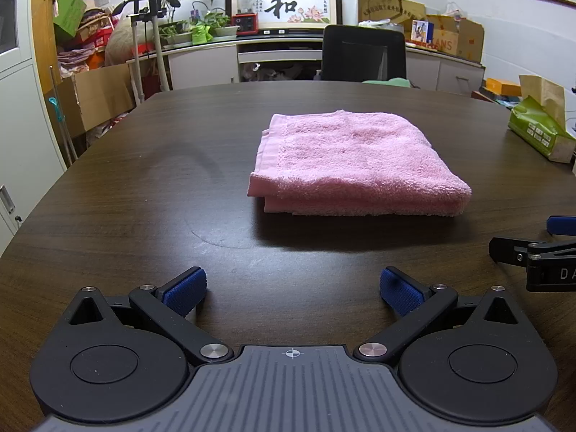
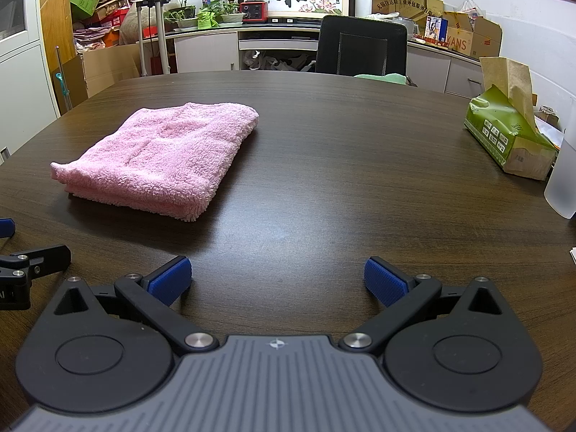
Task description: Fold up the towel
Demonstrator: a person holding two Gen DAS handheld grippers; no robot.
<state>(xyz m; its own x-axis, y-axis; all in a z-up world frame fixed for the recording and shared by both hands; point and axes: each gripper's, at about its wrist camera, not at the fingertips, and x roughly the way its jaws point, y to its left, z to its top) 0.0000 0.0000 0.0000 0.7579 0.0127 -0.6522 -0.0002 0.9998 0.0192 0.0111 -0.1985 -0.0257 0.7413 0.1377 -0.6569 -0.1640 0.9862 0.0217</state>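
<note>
Both pairs of my fingers stand spread as wide as they go, with nothing between them. My left gripper [image 1: 292,291] fills the bottom of the left wrist view, its blue pads [image 1: 185,291] splayed to either side over bare dark wood. My right gripper [image 2: 277,280] sits the same way at the bottom of the right wrist view, blue pads [image 2: 387,282] apart and holding nothing. Each gripper pokes into the other's picture: the right one at the right edge of the left view, the left one at the left edge of the right view.

The pink towel [image 1: 354,165] lies folded into a thick, layered rectangle on the table [image 1: 144,187], a little right of centre in the left view and well apart from my pads. In the right view it sits in the left half of the frame [image 2: 162,158], again clear of my fingers, its fluffy folded edge turned toward me.

A green tissue box [image 2: 507,136] with brown paper sticking up rests at the right side of the table, far from the towel. A black office chair [image 2: 361,45] stands behind the far edge of the table, upper centre.
</note>
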